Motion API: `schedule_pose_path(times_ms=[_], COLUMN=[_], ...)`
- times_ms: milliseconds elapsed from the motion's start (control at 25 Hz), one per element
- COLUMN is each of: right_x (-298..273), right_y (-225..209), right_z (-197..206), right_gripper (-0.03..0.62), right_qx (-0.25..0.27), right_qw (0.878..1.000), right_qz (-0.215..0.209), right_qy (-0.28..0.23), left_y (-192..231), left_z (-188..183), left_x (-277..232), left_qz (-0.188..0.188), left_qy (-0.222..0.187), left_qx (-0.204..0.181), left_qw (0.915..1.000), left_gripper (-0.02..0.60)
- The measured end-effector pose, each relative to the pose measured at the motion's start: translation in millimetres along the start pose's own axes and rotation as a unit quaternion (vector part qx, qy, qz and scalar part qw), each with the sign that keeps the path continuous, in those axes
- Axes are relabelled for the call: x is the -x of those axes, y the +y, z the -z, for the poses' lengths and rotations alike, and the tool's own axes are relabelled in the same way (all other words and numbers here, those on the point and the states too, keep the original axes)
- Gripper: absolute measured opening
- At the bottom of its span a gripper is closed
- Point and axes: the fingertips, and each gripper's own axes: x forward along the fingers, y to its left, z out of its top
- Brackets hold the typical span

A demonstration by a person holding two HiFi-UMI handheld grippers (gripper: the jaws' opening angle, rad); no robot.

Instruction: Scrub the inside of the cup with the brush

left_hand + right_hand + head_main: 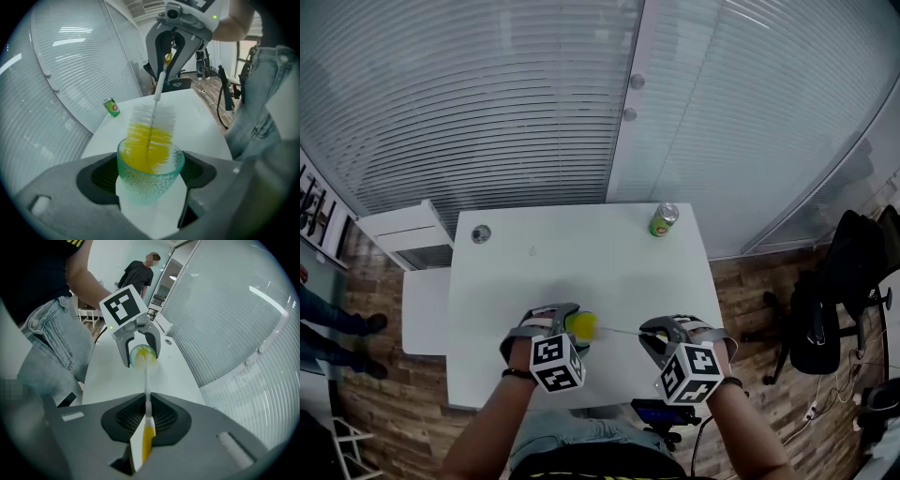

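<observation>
A clear teal glass cup sits between the pads of my left gripper, which is shut on it and holds it tipped toward the right gripper. A bottle brush with yellow and white bristles reaches into the cup's mouth. Its thin white stem and yellow handle are clamped in my right gripper. In the head view the left gripper and right gripper face each other above the table's near edge, with the cup and brush stem between them.
A green drinks can stands at the far right of the white table. A small round object lies at the far left corner. A black chair stands to the right, and a person stands beyond the table.
</observation>
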Motion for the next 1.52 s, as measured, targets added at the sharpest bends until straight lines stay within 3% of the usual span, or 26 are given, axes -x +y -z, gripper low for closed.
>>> schedule_pose_path(times_ms=[480,840,1120,1520], right_x=[-15.2,-4.2,2.9,7.9], right_y=[0.3,2.6,-8.6,2.7], right_z=[0.4,-9.9,3.8,-8.4], right_gripper=[0.037,0.035,0.035,0.035], right_qx=[0.003,0.034,0.002,0.009], right_qw=[1.000,0.999,1.000,1.000], right_qz=[-0.013,-0.006,-0.003,-0.007], right_qy=[0.010,-0.012,-0.002,-0.021], left_y=[9.3,13.8,14.8,16.3], left_z=[-13.5,1.0,2.9,7.1], left_x=[-1.7,-2.4,-3.2,-3.2], left_qz=[-0.007,-0.014,-0.020,-0.023], left_qy=[-0.016,0.004,0.009,0.015], left_qx=[0.001,0.005,0.001,-0.001], left_qw=[0.9998,0.9999,0.9998,0.9996], left_gripper=[0.400,0.402,0.401,0.402])
